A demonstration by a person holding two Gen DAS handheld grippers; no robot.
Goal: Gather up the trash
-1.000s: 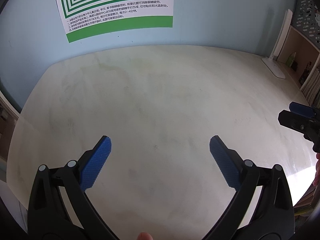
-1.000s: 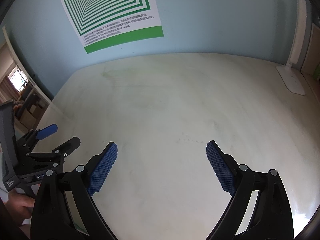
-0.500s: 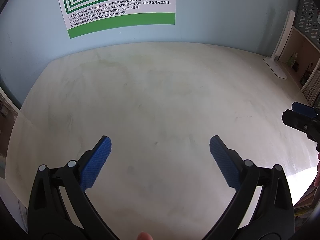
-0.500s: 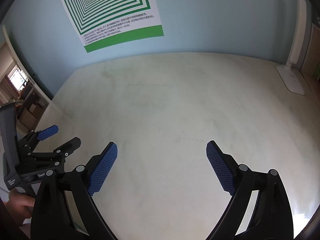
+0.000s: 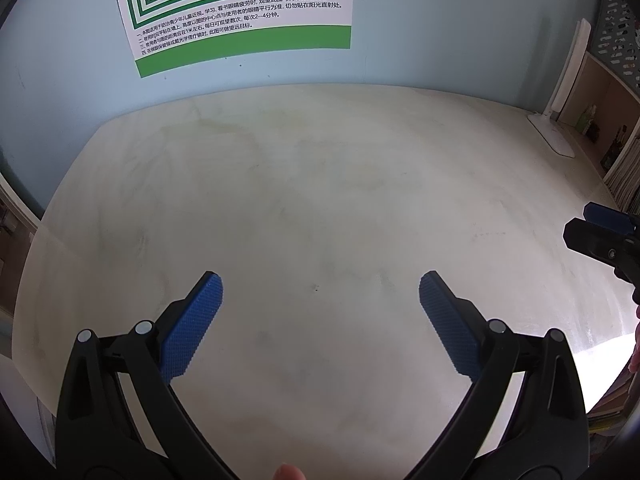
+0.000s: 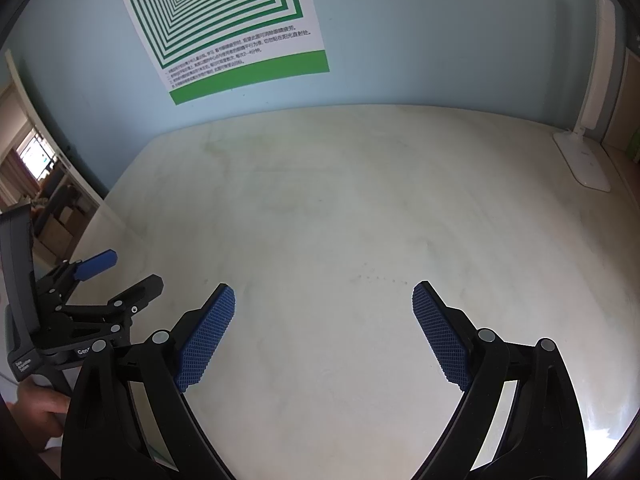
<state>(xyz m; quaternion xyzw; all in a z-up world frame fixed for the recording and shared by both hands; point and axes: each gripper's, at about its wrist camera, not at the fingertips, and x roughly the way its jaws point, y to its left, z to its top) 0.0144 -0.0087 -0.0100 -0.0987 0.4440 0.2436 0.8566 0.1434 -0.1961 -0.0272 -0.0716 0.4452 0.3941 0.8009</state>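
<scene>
Left wrist view
Left gripper: blue-padded fingers spread wide apart with nothing between them, hovering over the table.
Table: pale, marbled top with faint stains (one small dark speck just ahead of the fingers).
Right gripper: its black and blue finger ends reach in from the right edge; from this angle I cannot tell their spacing.
Poster: green nested squares over lines of Chinese text, stuck to the light blue wall behind the table.
Desk lamp: white, upright at the far right corner of the table, beside a shelf with books.
Trash: none can be seen on the table in this view.

Right wrist view
Right gripper: fingers wide apart, empty, above the table.
Left gripper: at the left edge, fingers parted, held by a hand low in the corner.
Poster: on the wall, upper left.
Desk lamp: at the far right, its base on the table.
Trash: not seen here either.
</scene>
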